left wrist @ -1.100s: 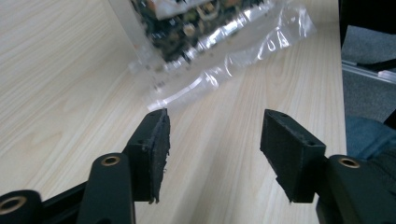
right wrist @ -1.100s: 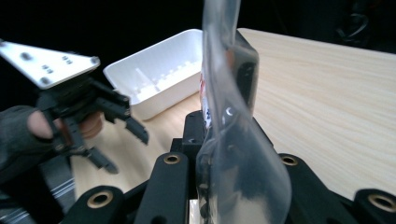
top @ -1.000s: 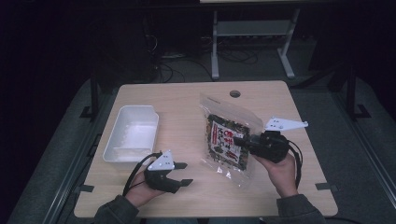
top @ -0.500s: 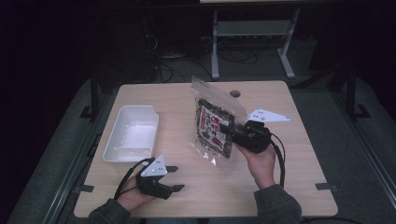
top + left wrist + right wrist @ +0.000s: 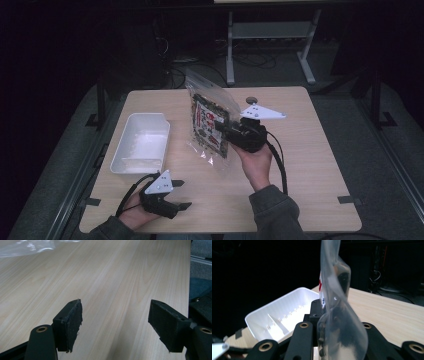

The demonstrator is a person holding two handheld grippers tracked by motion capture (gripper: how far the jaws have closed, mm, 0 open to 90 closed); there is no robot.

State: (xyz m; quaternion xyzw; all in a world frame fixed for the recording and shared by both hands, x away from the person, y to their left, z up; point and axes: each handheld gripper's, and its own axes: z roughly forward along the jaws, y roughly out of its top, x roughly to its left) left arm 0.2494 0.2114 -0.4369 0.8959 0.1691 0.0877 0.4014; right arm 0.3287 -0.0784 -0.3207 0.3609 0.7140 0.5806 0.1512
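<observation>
The right gripper [image 5: 226,134] pinches a clear snack bag [image 5: 210,122] by its edge and holds it upright above the table [image 5: 310,150], just to the right of the white tray [image 5: 141,142]. In the right gripper view the bag [image 5: 334,315] stands edge-on between the jaws, its print mostly hidden by glare. The left gripper [image 5: 182,195] sits near the table's front edge, below the tray and well apart from the bag. Its jaws have just been opening and stand spread with only bare wood between them [image 5: 115,322]. A corner of clear plastic [image 5: 27,246] is cut off at the top of that view.
</observation>
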